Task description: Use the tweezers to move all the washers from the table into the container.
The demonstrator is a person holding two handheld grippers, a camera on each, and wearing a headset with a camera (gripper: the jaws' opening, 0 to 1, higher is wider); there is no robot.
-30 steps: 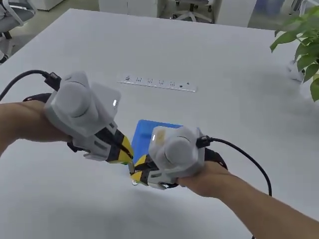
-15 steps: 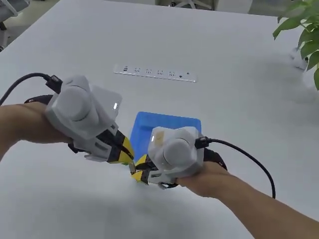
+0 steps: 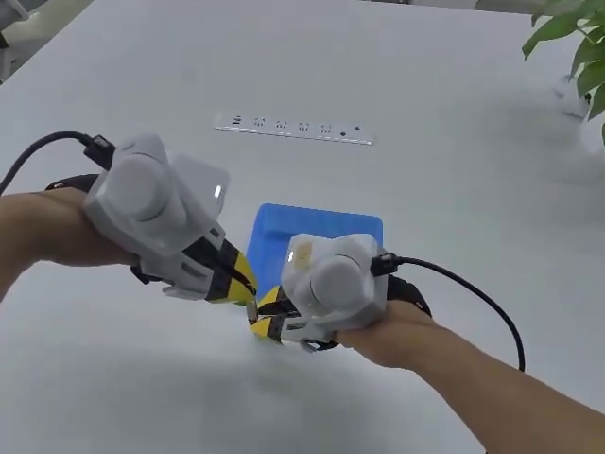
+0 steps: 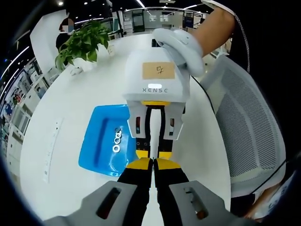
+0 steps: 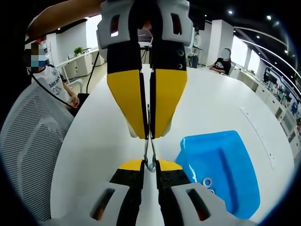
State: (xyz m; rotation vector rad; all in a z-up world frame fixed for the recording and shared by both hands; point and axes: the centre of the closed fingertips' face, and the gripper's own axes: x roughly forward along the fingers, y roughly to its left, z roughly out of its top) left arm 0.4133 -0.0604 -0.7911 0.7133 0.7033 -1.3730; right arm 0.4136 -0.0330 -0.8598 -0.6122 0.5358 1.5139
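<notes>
- Over the last second my grippers have barely shifted. My left gripper (image 3: 244, 288) and my right gripper (image 3: 267, 320) stay tip to tip, just off the near-left corner of the shallow blue plastic container (image 3: 350, 229). The slide in the head view is my head tilting.
- In the right gripper view, the thin metal tweezers (image 5: 149, 136) run straight from my right jaws into my left jaws, and both pairs are pressed together on them.
- A few small metal washers (image 4: 116, 142) already lie in the container, on the side nearest my grippers.
- I cannot tell whether the tweezers carry a washer.
- I judge this to be a re-grip or handover of the tweezers, so the count in the container has not grown.
</notes>
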